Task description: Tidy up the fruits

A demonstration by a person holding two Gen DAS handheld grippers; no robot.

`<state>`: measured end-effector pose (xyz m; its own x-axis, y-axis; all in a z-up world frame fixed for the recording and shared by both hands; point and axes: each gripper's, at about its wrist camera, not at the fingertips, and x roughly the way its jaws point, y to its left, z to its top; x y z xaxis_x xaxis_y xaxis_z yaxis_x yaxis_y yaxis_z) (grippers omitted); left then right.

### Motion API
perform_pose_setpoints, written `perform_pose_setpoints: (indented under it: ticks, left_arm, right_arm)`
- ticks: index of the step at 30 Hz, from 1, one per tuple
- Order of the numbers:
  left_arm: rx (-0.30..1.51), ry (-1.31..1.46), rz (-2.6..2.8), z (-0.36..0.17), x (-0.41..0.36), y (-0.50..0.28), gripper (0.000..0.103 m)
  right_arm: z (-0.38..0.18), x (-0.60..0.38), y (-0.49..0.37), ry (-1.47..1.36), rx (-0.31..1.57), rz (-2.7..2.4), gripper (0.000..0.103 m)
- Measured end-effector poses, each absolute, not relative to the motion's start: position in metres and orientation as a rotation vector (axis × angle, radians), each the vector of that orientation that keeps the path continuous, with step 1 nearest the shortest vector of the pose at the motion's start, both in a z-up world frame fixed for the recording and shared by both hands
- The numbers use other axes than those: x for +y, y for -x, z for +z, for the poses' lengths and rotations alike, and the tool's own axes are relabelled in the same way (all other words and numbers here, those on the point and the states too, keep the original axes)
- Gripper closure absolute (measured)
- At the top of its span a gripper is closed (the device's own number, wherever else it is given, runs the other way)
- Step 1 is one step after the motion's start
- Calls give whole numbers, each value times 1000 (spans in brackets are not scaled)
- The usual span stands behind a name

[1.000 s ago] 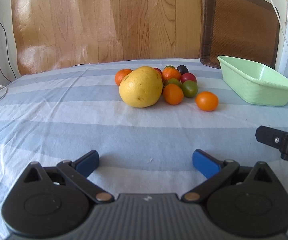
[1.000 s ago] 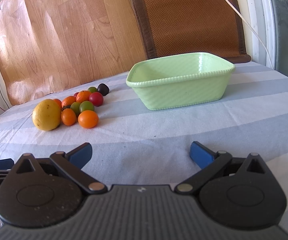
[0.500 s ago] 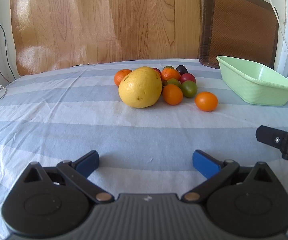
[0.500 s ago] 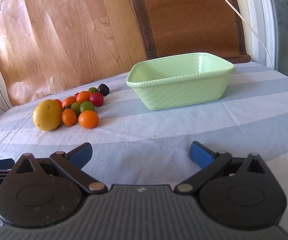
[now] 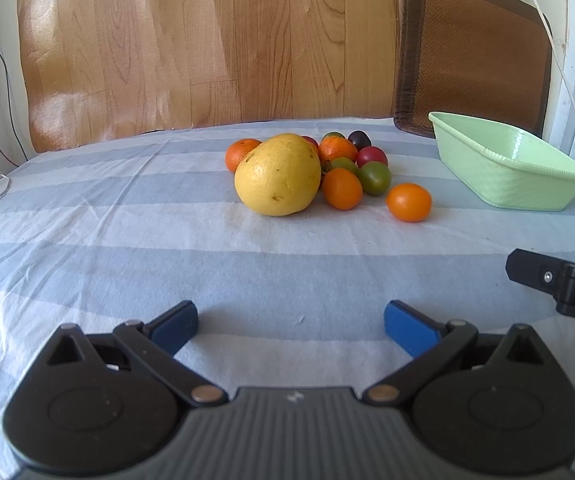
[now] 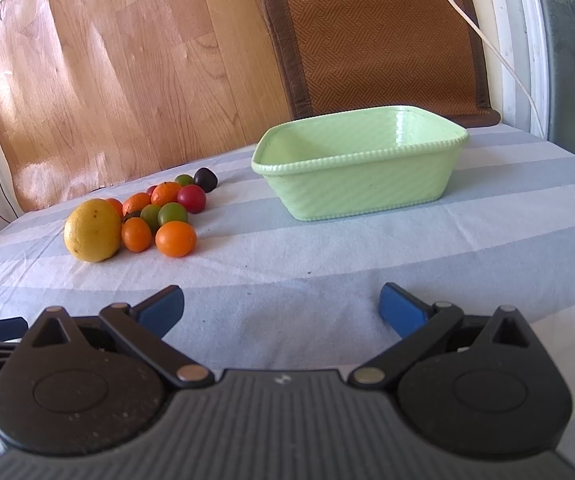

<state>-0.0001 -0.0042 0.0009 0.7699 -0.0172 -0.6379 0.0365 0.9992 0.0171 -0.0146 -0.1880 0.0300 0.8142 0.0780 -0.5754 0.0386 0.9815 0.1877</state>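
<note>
Both the left gripper (image 5: 290,318) and right gripper (image 6: 281,308) gape empty, and nudging the clustered fruit (image 5: 329,174) left of the basket (image 6: 361,168) could scatter it.

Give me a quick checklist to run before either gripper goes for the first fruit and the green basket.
1. Left gripper open, nothing between its fingers: ok.
2. Right gripper open, nothing held: ok.
3. Green basket upright with no fruit inside: ok.
4. Lone orange fruit sits apart from the pile on the basket side, easy first pick: ok.
5. Big yellow citrus touches smaller fruits, may shift if they are pulled: not ok.
6. Bare striped cloth between fruit and basket: ok.
</note>
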Motion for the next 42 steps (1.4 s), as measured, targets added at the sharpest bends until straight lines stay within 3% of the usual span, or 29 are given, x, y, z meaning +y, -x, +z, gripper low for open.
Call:
perform_pose_setpoints:
  ticks: [22, 28, 32, 35, 40, 42]
  left_arm:
    - [688, -22, -33, 0, -2, 1, 0]
    - [599, 98, -47, 8, 22, 14, 0]
    - [523, 39, -53, 18, 34, 16, 0]
    - [458, 7, -50, 27, 44, 11, 0]
    - [470, 36, -89, 40, 59, -20, 0]
    - [512, 102, -138, 42, 68, -35, 0]
  right_arm:
    - [30, -191, 17, -226, 604, 31, 0]
    - [33, -187, 21, -218, 573, 66, 0]
    - [36, -183, 22, -193, 543, 89, 0]
    - [41, -171, 18, -132, 519, 142, 10]
    - [52, -143, -4, -20, 522, 310, 38]
    - [56, -129, -15, 32, 504, 381, 41]
